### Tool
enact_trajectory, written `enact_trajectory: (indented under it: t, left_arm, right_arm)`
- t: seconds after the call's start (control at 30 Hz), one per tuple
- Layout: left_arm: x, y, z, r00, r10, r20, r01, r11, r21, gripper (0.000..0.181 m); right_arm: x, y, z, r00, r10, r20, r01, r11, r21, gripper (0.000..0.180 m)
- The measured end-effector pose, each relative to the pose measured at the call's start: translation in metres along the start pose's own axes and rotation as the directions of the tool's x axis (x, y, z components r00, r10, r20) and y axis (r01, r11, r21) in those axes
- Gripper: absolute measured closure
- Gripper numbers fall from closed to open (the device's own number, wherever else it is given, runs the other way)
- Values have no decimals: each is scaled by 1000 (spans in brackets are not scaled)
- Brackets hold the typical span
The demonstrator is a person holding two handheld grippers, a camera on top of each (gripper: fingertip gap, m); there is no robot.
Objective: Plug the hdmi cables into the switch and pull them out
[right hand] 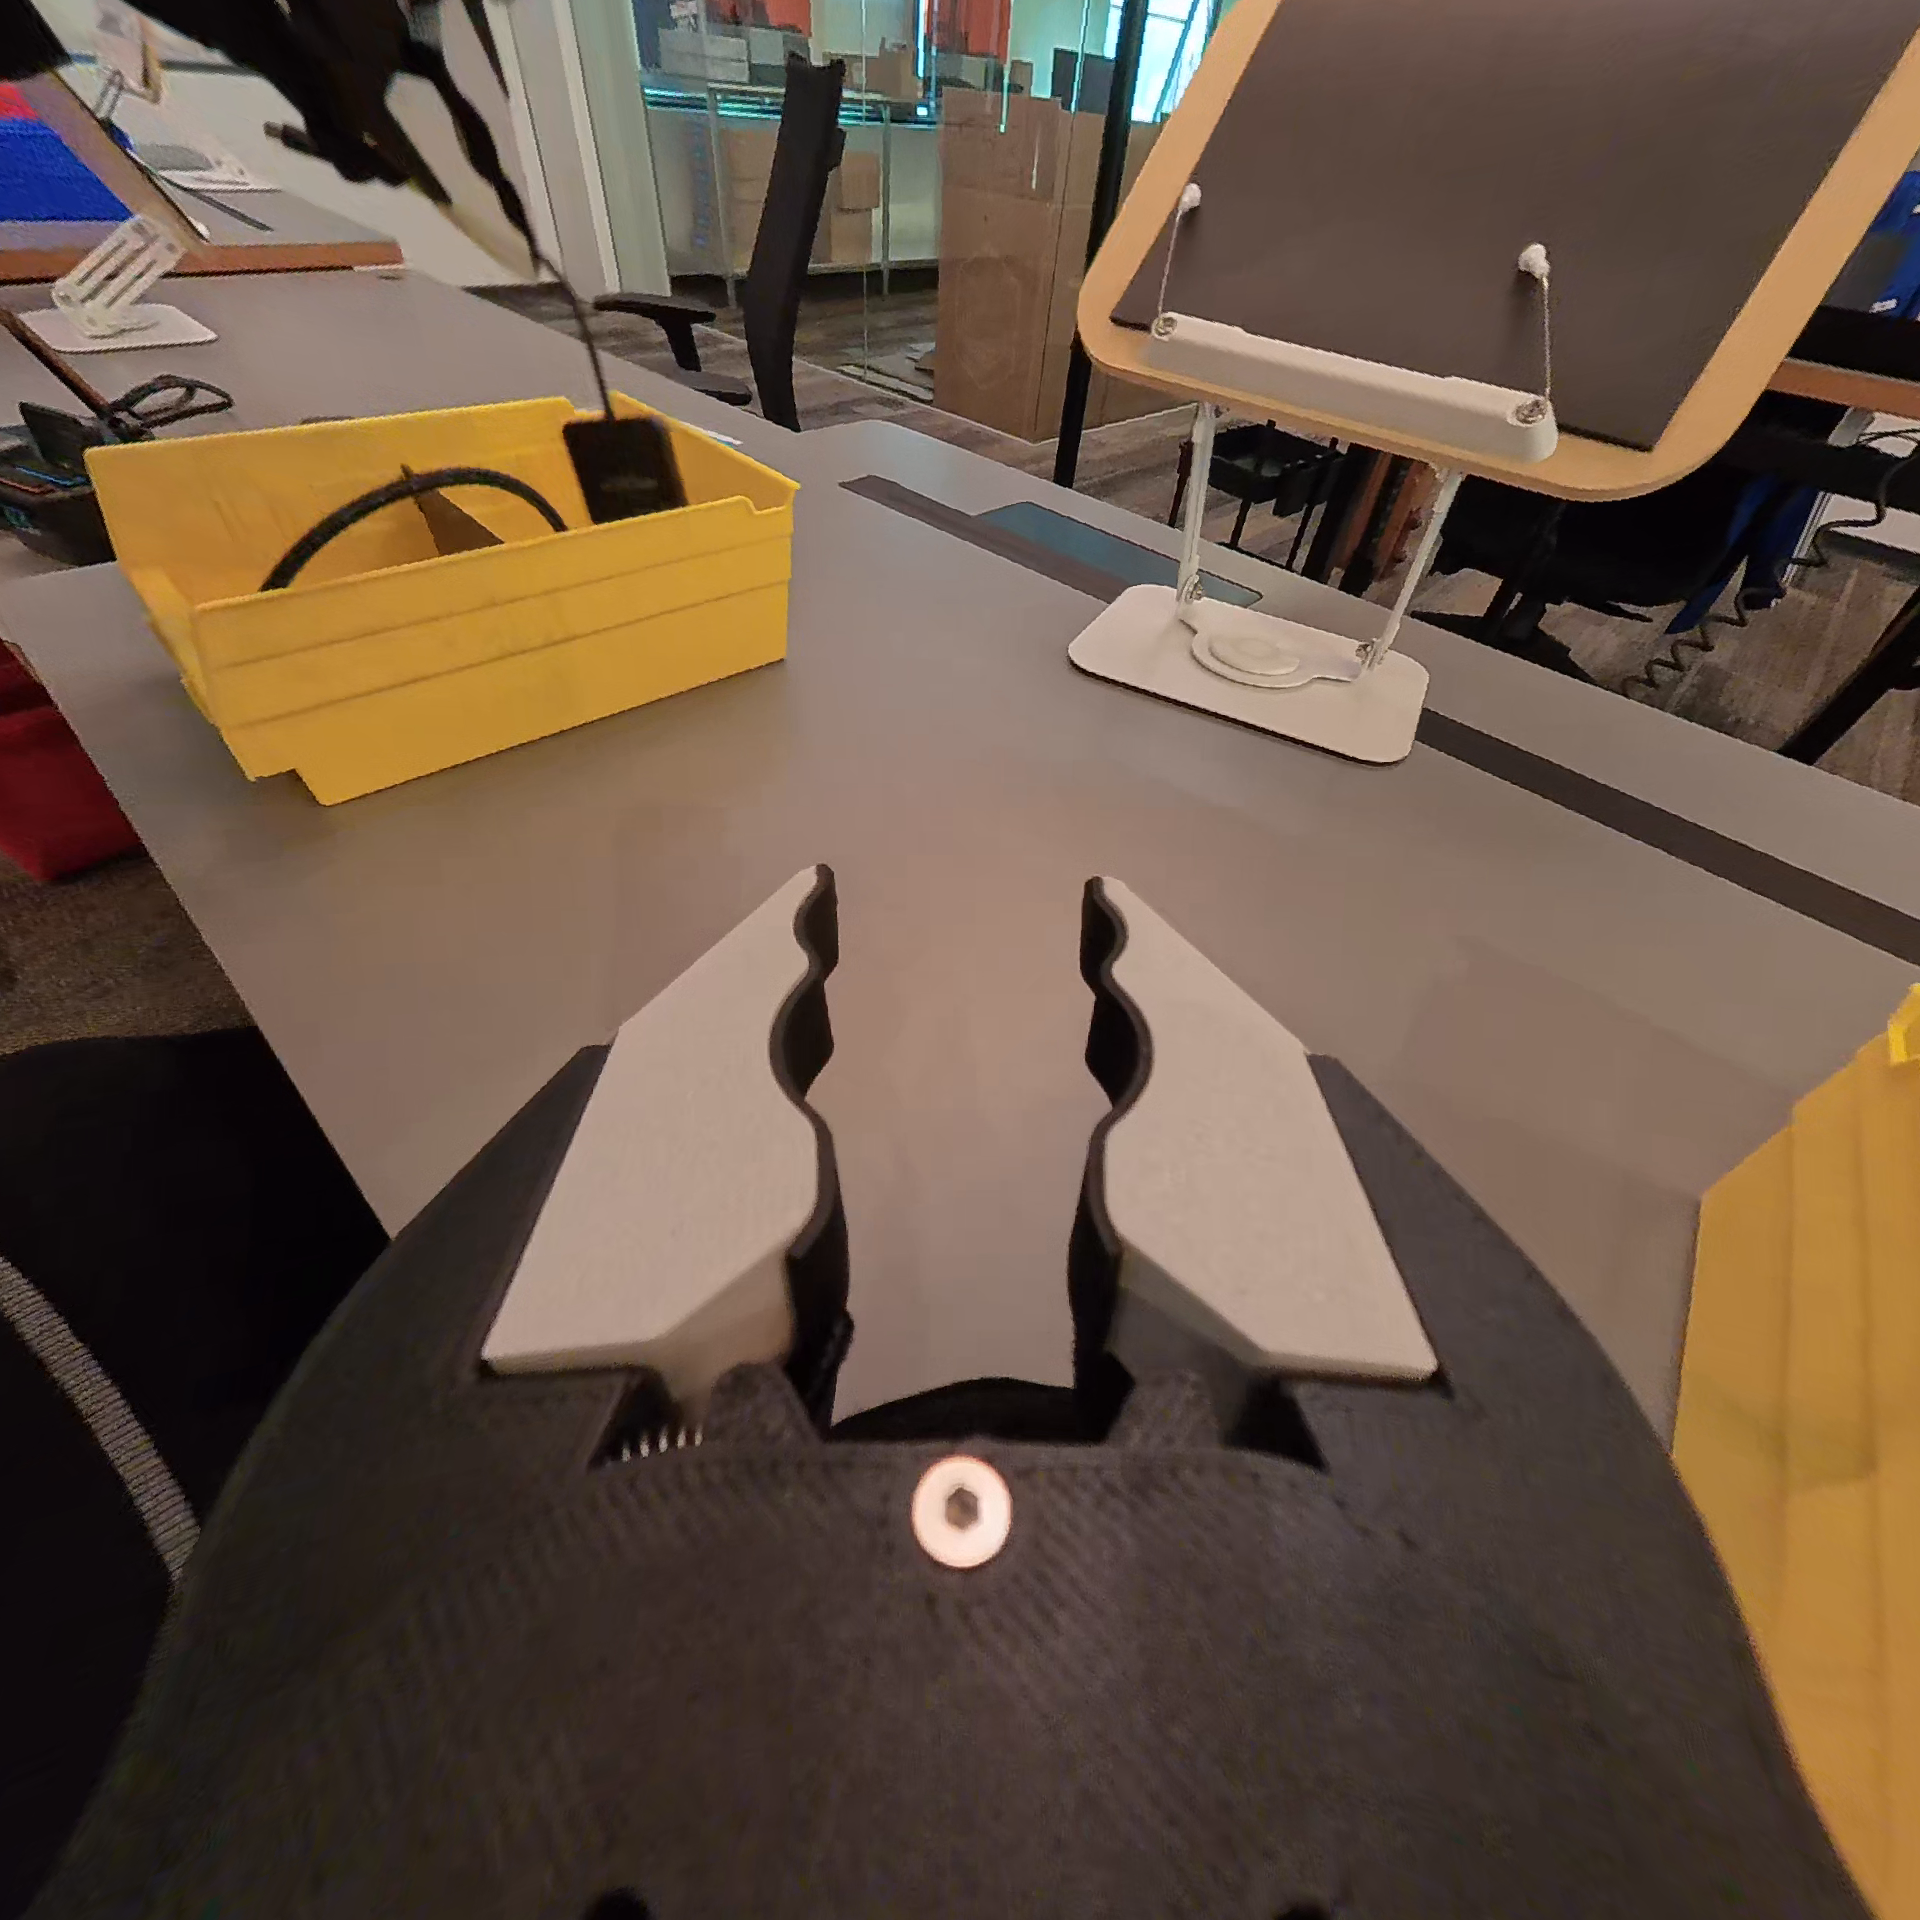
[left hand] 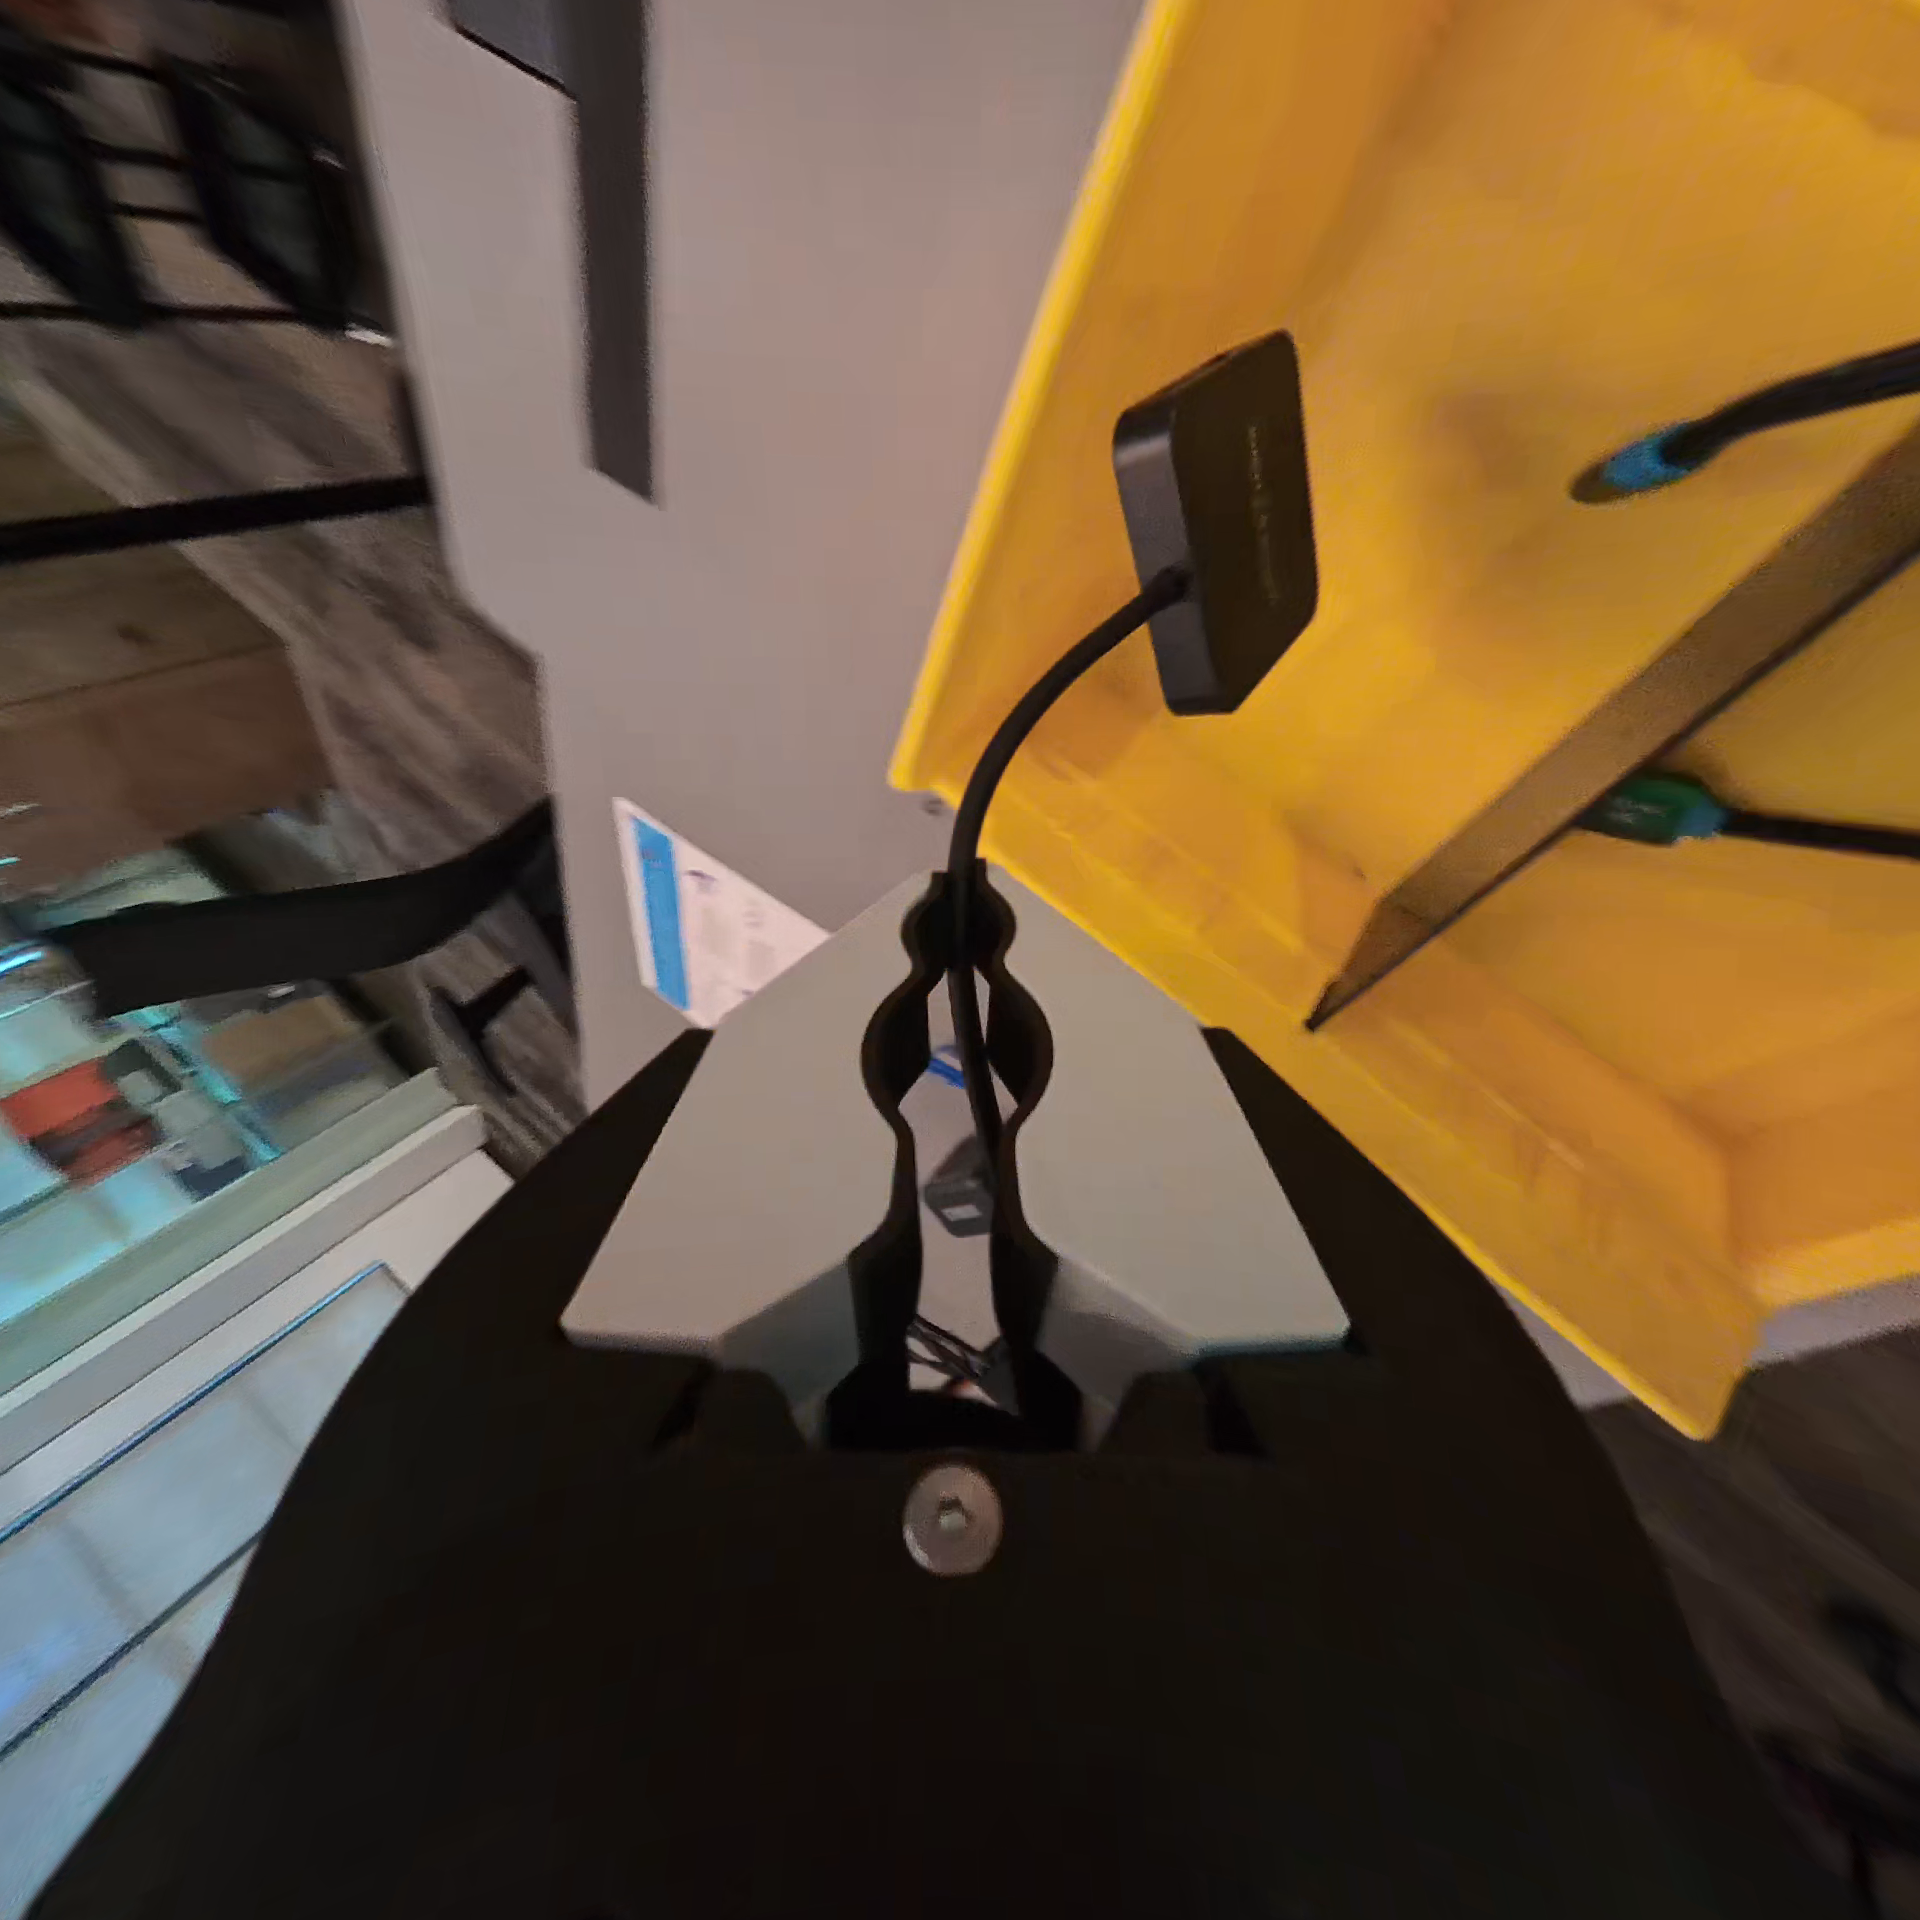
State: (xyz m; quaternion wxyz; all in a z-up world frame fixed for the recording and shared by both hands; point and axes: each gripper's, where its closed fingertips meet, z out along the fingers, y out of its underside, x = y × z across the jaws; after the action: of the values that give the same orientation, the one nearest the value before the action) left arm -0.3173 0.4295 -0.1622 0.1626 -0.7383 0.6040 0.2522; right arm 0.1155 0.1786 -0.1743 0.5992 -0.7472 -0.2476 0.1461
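L gripper (left hand: 961, 914) pinches switch's pigtail cable (left hand: 1023, 717); switch (left hand: 1216, 520) dangles over yellow bin (left hand: 1049, 436).
Light, swings freely, better hold by its rigid body. R gripper (right hand: 958, 914) half-open, empty.

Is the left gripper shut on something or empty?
Shut on the switch's cable: the left gripper pinches it at the fingertips, and the switch dangles above the yellow bin.

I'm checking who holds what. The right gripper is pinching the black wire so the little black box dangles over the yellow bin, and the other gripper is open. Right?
Not quite: the left gripper pinches the black wire, as the left wrist view shows. The little black box does dangle over the yellow bin, and the open one is the right gripper.
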Motion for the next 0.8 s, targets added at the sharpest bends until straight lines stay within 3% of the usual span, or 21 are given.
enact_trajectory:
  t: [0.17, 0.33, 0.43, 0.57, 0.67, 0.8]
  left_arm:
    - [-43, -37, -72, 962, -109, 250, 60, 979, 196, 181]
    - [-11, -123, -146, 963, -81, 256, -27, 920, 392, 181]
    - [42, -189, -167, 984, 46, 170, -124, 868, 480, 181]
    - [129, -266, -165, 968, 252, 4, -210, 796, 568, 181]
    - [185, -303, -147, 920, 365, -140, -218, 777, 591, 180]
    - [237, -332, -117, 845, 409, -346, -142, 794, 591, 180]
  right_arm:
    - [-15, -2, -1, 1000, -12, 24, 12, 1000, 1, 135]
    - [-51, 3, 0, 995, 23, 93, -23, 1000, 0, 134]
    - [-77, 9, 1, 990, 28, 141, -28, 1000, -3, 134]
    - [-92, 13, -2, 987, 23, 156, -25, 1000, 11, 134]
    - [-90, 15, -6, 989, 11, 149, -14, 1000, 19, 135]
    - [-84, 19, -8, 990, 18, 141, -21, 1000, 23, 135]
